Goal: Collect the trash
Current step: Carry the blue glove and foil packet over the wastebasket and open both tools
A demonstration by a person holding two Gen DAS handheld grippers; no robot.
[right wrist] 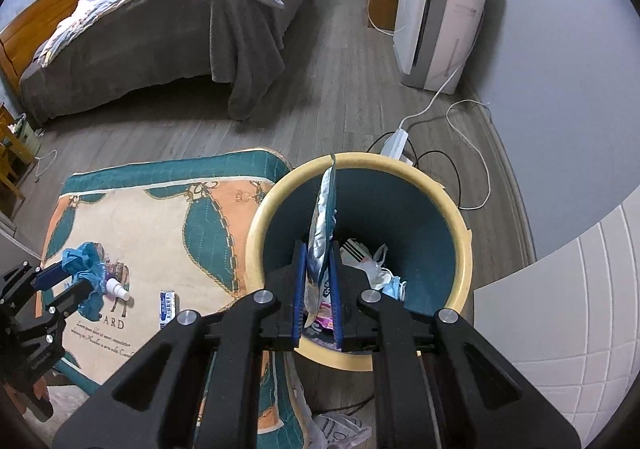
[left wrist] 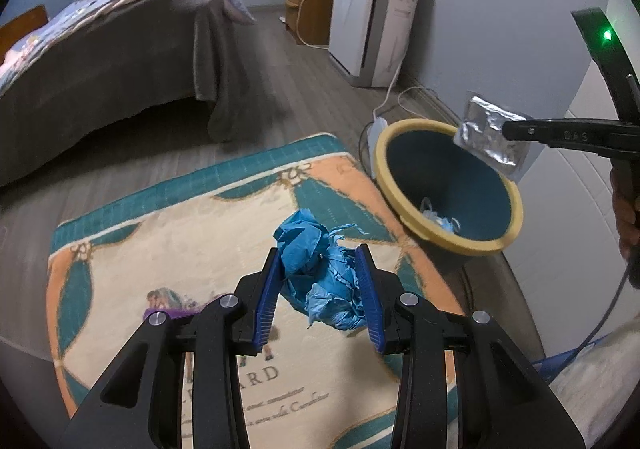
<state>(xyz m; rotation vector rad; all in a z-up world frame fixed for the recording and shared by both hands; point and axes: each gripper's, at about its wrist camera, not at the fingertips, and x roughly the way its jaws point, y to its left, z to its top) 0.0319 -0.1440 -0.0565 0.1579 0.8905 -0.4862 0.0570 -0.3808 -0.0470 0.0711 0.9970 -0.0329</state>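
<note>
My left gripper (left wrist: 320, 281) pinches a crumpled blue tissue (left wrist: 320, 269) above the patterned rug (left wrist: 160, 241). My right gripper (right wrist: 318, 289) is clamped on a flat silver foil wrapper (right wrist: 322, 233), held edge-up over the open mouth of the trash bin (right wrist: 276, 205), which stands at the rug's right edge with scraps inside. A small white bottle (right wrist: 118, 290) and a blue-white packet (right wrist: 167, 305) lie on the rug.

Crumpled blue paper (left wrist: 320, 269) above rug; silver wrapper (right wrist: 322, 233) over yellow-rimmed bin (right wrist: 460, 225)
</note>
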